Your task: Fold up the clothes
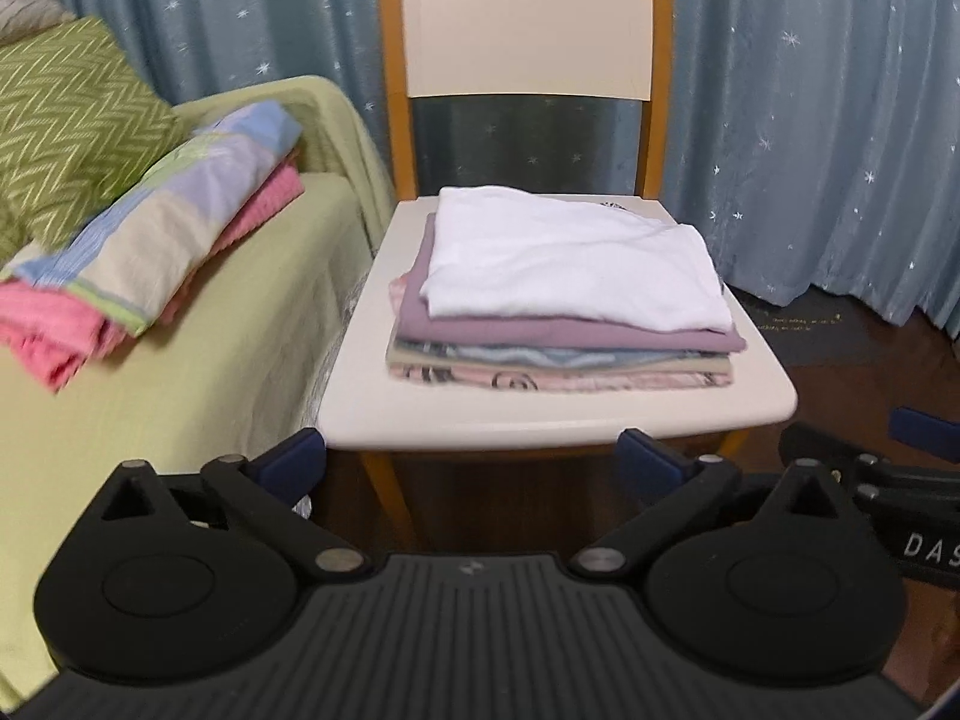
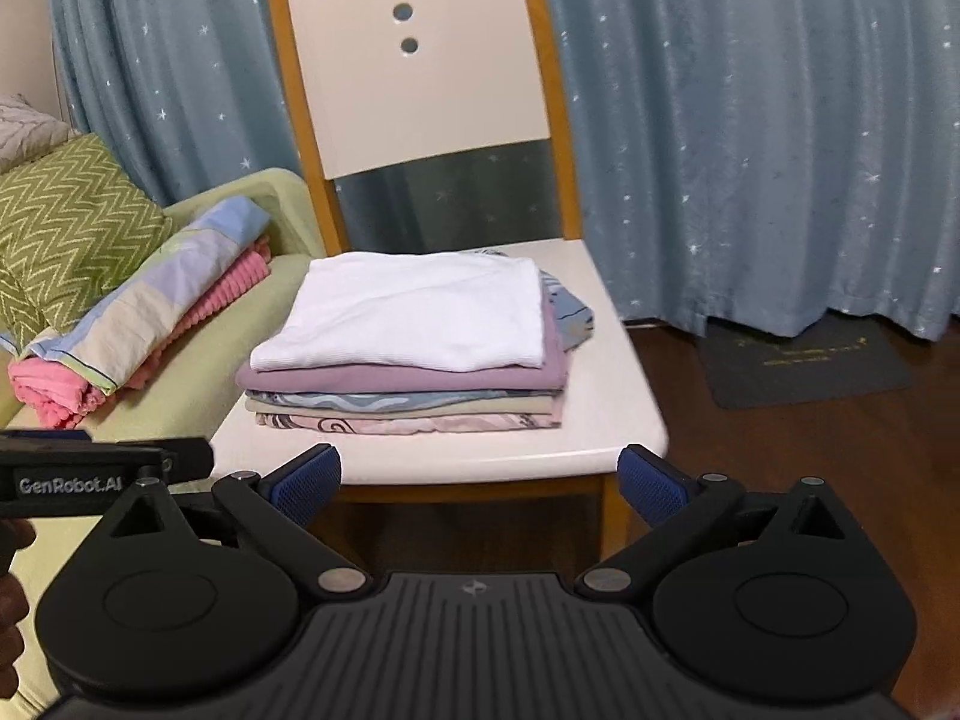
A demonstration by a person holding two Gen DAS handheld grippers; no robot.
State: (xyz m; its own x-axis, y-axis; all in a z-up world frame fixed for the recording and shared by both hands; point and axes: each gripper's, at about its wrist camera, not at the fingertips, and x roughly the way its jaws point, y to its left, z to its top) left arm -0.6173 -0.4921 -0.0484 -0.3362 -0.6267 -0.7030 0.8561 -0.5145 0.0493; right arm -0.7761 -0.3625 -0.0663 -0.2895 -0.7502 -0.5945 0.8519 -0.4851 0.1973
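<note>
A stack of folded clothes (image 1: 564,312) lies on the cream seat of a wooden chair (image 1: 558,414). A white folded garment (image 1: 570,258) is on top, over a mauve one, then blue, beige and pink patterned ones. The stack also shows in the right wrist view (image 2: 414,354), with the white garment (image 2: 414,312) on top. My left gripper (image 1: 474,462) is open and empty, just in front of the seat's front edge. My right gripper (image 2: 480,480) is open and empty, also in front of the seat (image 2: 510,456). Each gripper shows at the edge of the other's view.
A bed with a light green sheet (image 1: 180,372) is to the left of the chair, with a folded patchwork and pink blanket (image 1: 150,252) and a green zigzag pillow (image 1: 66,126). Blue starred curtains (image 1: 810,138) hang behind. A dark mat (image 2: 804,366) lies on the wooden floor at right.
</note>
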